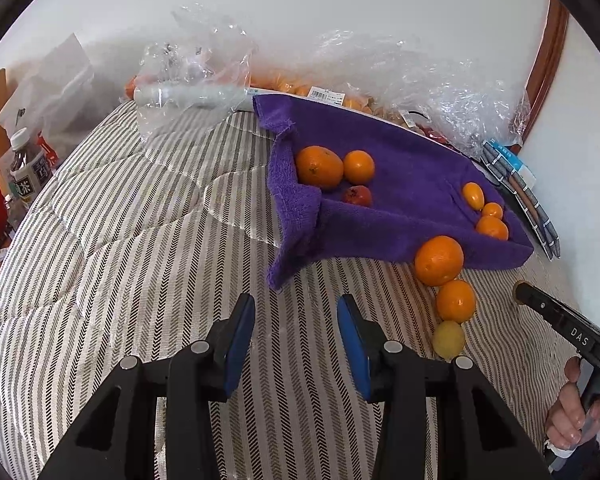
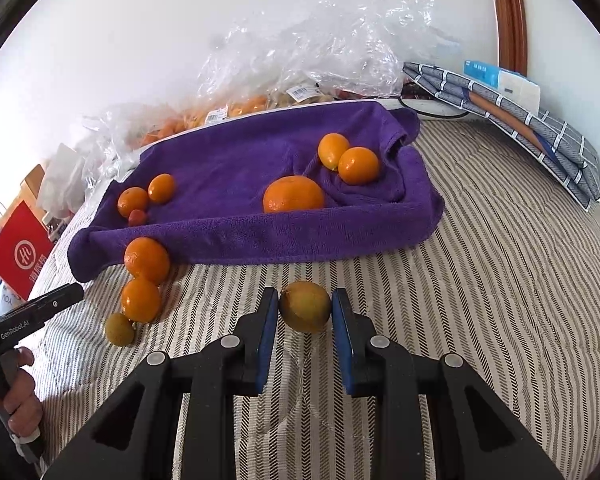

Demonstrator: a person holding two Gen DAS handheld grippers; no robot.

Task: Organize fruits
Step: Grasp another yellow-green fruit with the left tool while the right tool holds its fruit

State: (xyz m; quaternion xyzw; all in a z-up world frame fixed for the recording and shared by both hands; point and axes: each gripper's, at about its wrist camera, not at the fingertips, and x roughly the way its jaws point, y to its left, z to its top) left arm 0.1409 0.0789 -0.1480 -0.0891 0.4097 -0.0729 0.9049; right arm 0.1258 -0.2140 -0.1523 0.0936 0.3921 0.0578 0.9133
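A purple towel (image 2: 236,160) lies on the striped bed and holds several oranges, among them a big one (image 2: 293,194), and a small red fruit (image 2: 137,217). In front of it two oranges (image 2: 147,260) (image 2: 140,300) and a small yellow fruit (image 2: 119,329) form a row; the row also shows in the left wrist view (image 1: 439,260). My right gripper (image 2: 305,307) is shut on a yellow-green lemon (image 2: 305,306) just above the bed. My left gripper (image 1: 296,320) is open and empty over bare bedding, left of the row.
Clear plastic bags (image 2: 320,48) with more fruit lie behind the towel along the wall. Folded grey cloth and a box (image 2: 512,112) sit at the right. A bottle (image 1: 26,168) and a red bag (image 2: 20,252) stand at the left edge of the bed.
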